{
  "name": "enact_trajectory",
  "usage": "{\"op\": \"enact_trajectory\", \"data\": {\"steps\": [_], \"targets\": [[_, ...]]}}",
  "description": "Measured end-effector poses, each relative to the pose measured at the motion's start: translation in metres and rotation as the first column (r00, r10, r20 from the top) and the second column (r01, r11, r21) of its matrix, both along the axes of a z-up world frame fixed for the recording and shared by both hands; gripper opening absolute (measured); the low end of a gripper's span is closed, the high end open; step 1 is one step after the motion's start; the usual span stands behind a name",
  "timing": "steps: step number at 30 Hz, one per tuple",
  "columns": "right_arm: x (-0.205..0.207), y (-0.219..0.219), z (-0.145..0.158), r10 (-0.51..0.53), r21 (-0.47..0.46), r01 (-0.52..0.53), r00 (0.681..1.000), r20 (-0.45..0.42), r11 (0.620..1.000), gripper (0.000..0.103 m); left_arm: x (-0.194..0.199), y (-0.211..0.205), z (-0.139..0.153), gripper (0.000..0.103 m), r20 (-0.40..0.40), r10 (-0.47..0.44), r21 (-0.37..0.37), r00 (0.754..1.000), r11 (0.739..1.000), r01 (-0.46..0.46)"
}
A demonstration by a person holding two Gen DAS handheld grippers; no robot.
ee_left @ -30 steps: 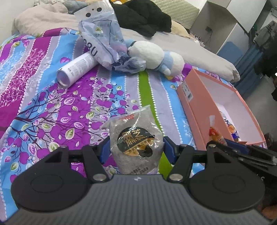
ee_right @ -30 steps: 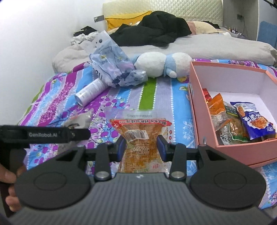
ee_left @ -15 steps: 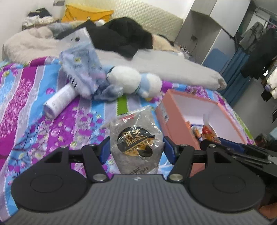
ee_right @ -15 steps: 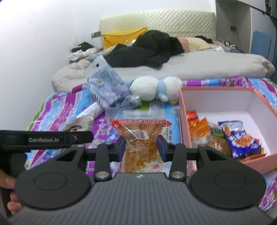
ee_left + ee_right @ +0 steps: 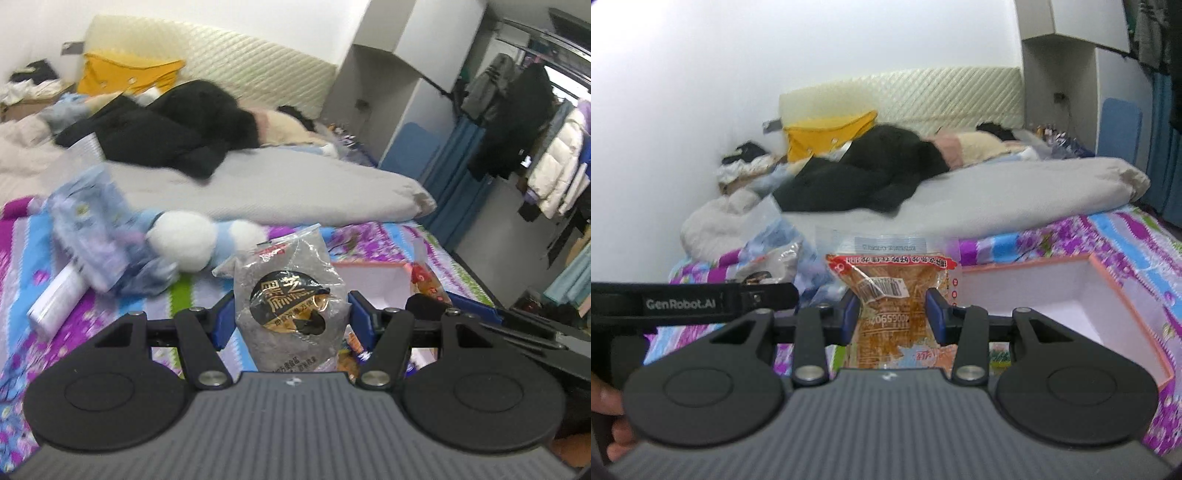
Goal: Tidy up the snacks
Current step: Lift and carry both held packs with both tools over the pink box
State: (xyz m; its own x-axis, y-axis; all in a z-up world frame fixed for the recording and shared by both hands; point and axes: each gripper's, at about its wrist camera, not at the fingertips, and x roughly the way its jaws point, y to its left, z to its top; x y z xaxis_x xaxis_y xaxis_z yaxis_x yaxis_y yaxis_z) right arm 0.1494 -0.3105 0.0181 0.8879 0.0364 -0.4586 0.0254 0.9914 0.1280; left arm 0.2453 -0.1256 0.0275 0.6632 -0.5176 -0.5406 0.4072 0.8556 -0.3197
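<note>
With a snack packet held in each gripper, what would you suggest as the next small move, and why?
Probably carry the right gripper, shut on the orange packet, over the pink box to its right. The left gripper with the grey packet can follow.

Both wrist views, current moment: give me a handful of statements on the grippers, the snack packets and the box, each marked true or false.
1. The left gripper holds a grey packet with a black and gold label. True.
2. The right gripper is empty. False: it is clamped on an orange packet.
3. The pink box has its lid on. False: it is open, its white inside showing.
4. A white and blue plush toy lies on the bedspread. True.
5. The grey packet lies inside the box. False: it is held in the left gripper.
</note>
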Motion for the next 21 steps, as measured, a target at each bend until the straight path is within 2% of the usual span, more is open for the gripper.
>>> {"op": "enact_trajectory", "data": {"steps": [3, 6, 11, 15, 21], "targets": [[0.006, -0.018, 0.009, -0.016, -0.006, 0.016, 1.0, 0.025, 1.0, 0.043, 0.01, -0.02, 0.01, 0.068, 0.018, -0.018, -0.01, 1.0, 1.0, 0.018], [0.011, -0.035, 0.013, -0.037, -0.018, 0.038, 0.998, 0.054, 0.999, 0.043, 0.02, -0.04, 0.015, 0.068, 0.019, -0.033, 0.01, 0.999, 0.999, 0.032], [0.025, -0.066, 0.005, -0.104, -0.031, 0.106, 0.993, 0.057, 0.994, 0.043, 0.049, -0.076, 0.003, 0.068, -0.023, -0.077, 0.017, 0.997, 0.997, 0.077], [0.036, -0.095, -0.019, -0.157, -0.014, 0.157, 0.988, 0.005, 0.987, 0.043, 0.069, -0.109, -0.023, 0.068, -0.073, -0.116, 0.054, 0.991, 0.991, 0.12], [0.061, -0.128, -0.074, -0.183, 0.007, 0.186, 0.974, -0.136, 0.983, 0.043, 0.09, -0.156, -0.071, 0.068, -0.162, -0.173, 0.114, 0.972, 0.975, 0.192]]}}
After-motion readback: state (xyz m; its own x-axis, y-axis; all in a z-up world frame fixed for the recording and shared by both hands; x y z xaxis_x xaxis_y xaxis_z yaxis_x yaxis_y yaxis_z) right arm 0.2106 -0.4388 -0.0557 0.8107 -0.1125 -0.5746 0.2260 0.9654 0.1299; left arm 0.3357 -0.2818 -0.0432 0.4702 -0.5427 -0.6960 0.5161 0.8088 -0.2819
